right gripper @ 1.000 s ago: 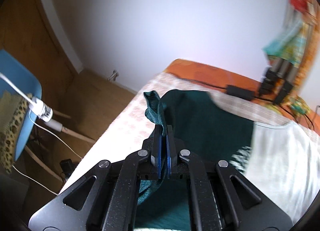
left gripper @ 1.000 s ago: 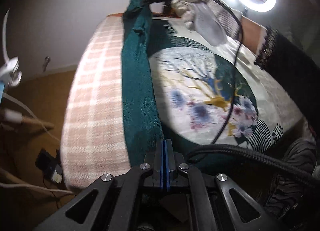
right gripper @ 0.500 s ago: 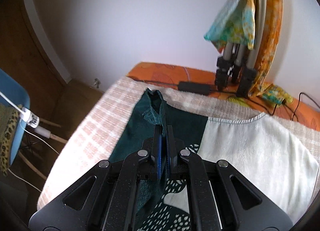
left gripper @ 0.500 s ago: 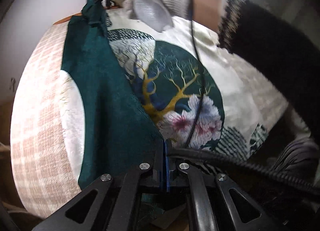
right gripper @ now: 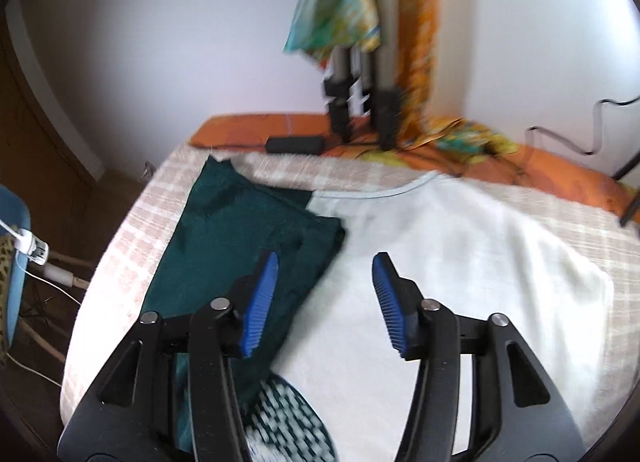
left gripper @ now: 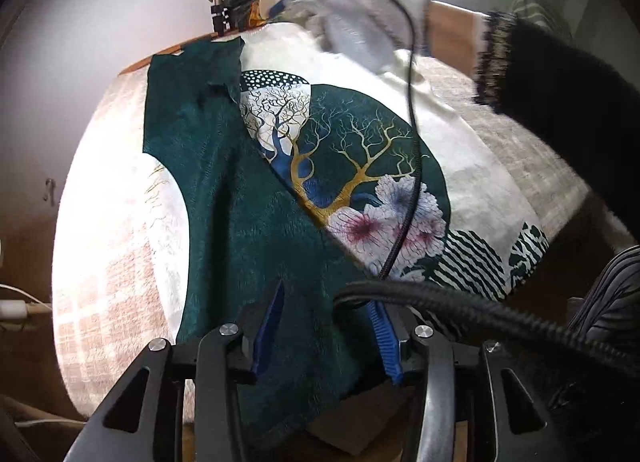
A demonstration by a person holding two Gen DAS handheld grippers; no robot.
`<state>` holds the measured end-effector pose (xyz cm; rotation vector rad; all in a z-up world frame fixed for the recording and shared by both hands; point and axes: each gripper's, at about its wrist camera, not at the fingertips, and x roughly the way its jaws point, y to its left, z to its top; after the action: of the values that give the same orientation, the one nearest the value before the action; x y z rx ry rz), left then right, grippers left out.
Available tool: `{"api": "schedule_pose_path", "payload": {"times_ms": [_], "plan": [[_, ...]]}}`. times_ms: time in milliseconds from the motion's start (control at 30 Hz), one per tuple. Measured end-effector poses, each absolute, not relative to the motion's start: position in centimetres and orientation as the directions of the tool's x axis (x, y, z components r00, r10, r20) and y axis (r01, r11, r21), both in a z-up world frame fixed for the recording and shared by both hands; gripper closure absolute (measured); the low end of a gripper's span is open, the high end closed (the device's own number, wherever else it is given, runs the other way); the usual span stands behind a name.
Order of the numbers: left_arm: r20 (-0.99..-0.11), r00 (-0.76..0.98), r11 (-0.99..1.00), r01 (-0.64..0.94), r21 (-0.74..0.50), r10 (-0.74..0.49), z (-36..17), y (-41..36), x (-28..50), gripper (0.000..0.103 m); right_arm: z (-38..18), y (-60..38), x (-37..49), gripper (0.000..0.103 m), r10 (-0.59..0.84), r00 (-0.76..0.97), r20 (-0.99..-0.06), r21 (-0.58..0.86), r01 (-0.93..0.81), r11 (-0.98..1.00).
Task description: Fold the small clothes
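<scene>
A white top printed with a gold tree and flowers (left gripper: 360, 166) lies flat on the checked table cover. Its dark green side panel (left gripper: 240, 222) is folded over onto the print; in the right wrist view the same green flap (right gripper: 248, 238) lies across the white fabric (right gripper: 460, 262). My left gripper (left gripper: 328, 322) hovers over the near end of the green fold, its jaws opening with nothing pinched between the blue pads. My right gripper (right gripper: 324, 294) hangs above the far end of the fold, jaws opening too, with the cloth released beneath them.
The checked table cover (left gripper: 104, 246) shows around the garment. A tripod (right gripper: 360, 102) draped with orange and teal cloth stands at the far edge beside a black power brick (right gripper: 296, 144). A black braided cable (left gripper: 460, 310) crosses in front of the left gripper. A gloved hand and dark sleeve (left gripper: 560, 102) reach in from the right.
Both grippers carried the green edge across onto the printed front, then let it go. Their jaws were shut on the cloth before and now stand apart, and the flap lies flat.
</scene>
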<state>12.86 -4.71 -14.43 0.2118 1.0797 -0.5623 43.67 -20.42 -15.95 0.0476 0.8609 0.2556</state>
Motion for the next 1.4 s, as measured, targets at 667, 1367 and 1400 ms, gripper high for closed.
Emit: {"api": "schedule_pose_path", "payload": {"times_ms": [667,1367,1400], "plan": [[-0.835,0.443,0.864,0.498,-0.074,-0.327,-14.6,-6.7,9.2,0.053,-12.2,-29.3,30.1,0.047,0.26,0.662,-0.703,0.153,-0.216,0.964],[-0.785,0.283,0.687,0.688,-0.235,-0.551,-14.5,-18.2,7.0,0.046,-9.9,-46.0,25.9,0.033,0.176,0.712,-0.68,0.115,-0.133,0.984],[-0.791,0.272,0.675,0.702,-0.226,-0.548,-14.7,-19.1,6.7,0.045,-10.1,-47.0,25.9,0.032,0.174,0.713,-0.679,0.13,-0.116,0.985]]}}
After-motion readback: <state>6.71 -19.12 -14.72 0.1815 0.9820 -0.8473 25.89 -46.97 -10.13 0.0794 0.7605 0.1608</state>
